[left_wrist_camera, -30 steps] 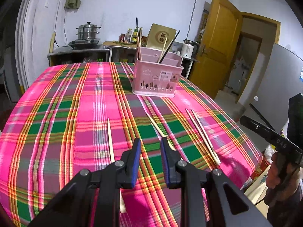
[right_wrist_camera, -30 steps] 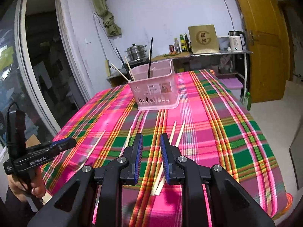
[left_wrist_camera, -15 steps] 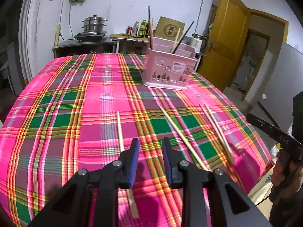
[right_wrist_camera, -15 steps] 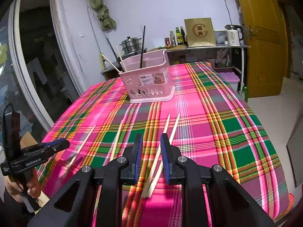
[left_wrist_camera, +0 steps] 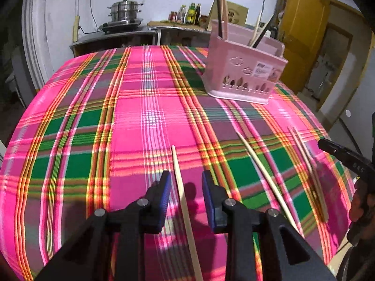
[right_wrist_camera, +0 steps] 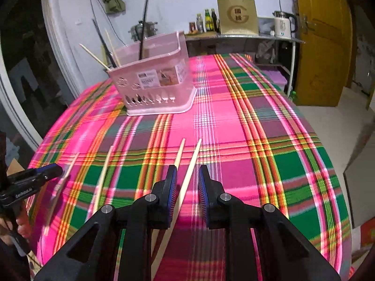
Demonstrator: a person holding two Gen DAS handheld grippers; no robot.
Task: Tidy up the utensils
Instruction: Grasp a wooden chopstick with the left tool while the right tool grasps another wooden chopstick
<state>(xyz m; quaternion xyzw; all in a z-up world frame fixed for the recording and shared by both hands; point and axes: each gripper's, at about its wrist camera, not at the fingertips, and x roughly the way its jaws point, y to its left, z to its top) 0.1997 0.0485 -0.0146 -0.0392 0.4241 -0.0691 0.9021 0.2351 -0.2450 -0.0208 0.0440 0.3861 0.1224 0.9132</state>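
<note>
Left tongs: parted, straddling one chopstick lying on the table, not gripping. Right tongs: parted, astride the outer stick of a pair. Pink holder: far end of table, several sticks upright inside.

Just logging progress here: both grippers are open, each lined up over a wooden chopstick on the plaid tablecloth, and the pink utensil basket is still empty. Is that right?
Not quite: the pink utensil basket is not empty. The right wrist view shows several chopsticks, dark and light, standing in it. The rest holds: the left gripper and right gripper have open jaws, each over a wooden chopstick on the plaid tablecloth.
</note>
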